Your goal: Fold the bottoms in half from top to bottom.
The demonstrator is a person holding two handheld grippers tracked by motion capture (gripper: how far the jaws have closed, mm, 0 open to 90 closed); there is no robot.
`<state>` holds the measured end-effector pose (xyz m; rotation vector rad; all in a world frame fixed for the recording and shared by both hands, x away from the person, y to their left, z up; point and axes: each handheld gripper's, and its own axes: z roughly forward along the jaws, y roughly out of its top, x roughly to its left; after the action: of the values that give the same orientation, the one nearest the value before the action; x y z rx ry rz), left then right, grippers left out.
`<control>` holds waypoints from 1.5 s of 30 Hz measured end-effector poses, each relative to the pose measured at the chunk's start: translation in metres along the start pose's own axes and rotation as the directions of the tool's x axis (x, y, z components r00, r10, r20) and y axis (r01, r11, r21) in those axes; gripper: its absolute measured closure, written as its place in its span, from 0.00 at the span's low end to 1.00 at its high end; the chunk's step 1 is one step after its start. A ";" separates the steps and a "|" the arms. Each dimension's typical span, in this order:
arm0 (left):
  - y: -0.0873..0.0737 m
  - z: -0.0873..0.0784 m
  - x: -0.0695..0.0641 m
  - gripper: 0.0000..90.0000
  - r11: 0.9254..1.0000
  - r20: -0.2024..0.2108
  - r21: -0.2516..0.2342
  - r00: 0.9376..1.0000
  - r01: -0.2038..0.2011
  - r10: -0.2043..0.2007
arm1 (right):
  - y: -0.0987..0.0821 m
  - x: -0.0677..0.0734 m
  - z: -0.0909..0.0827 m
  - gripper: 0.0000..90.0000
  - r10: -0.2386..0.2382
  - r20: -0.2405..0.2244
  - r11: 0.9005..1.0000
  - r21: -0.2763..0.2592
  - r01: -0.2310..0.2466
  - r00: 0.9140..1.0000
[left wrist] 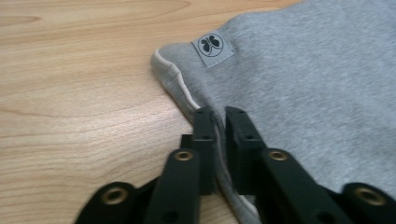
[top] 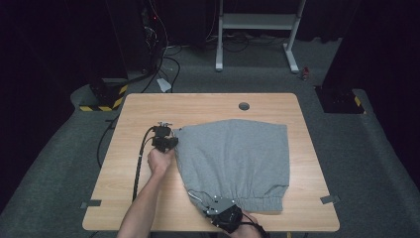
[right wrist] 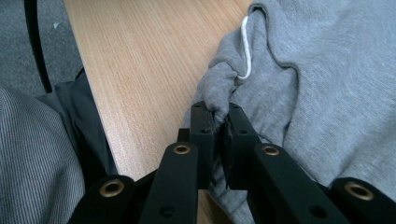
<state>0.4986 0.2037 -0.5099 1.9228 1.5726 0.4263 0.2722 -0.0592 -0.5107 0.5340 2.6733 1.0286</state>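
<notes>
A grey garment (top: 235, 161), seemingly sweat shorts, is seen spread flat on a wooden table (top: 143, 109) in the centre and right of the high view. The left gripper (top: 171, 143) is placed at the garment's left edge, mid-frame; in the left gripper view its jaws are closed on the white-piped hem (left wrist: 187, 95), just below a small grey label (left wrist: 213, 45) in the upper centre. The right gripper (top: 204, 207) is seen at the bottom centre of the high view, at the gathered waistband corner; in the right gripper view its jaws are pinched shut on a bunched fold of grey cloth (right wrist: 219, 93), below a white drawstring loop (right wrist: 245, 46).

Several risks can be judged from here. Only a thin edge appears to be held on the left, so the hem could slip out if the cloth is lifted or pulled sharply. On the right, several layers may be caught together, so a fold could be dragged crooked. The drawstring could also be snagged.
</notes>
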 end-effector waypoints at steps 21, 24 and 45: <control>0.039 -0.038 -0.001 0.97 0.989 0.124 -0.146 0.992 -0.009 0.027 | 0.007 -0.003 -0.007 0.95 0.014 -0.004 1.000 -0.019 -0.014 1.000; 0.042 -0.044 0.004 0.97 0.988 0.118 -0.153 0.993 -0.003 0.021 | 0.011 -0.005 -0.008 0.95 0.025 -0.011 0.999 -0.034 -0.025 1.000; 0.056 -0.099 0.050 0.97 0.969 0.138 -0.242 0.990 0.048 -0.014 | 0.070 0.007 0.002 0.96 -0.015 -0.115 0.989 -0.147 -0.003 0.993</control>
<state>0.4943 0.2709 -0.4051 1.6999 1.3911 0.4450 0.2840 -0.0073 -0.4648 0.4495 2.6662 1.2801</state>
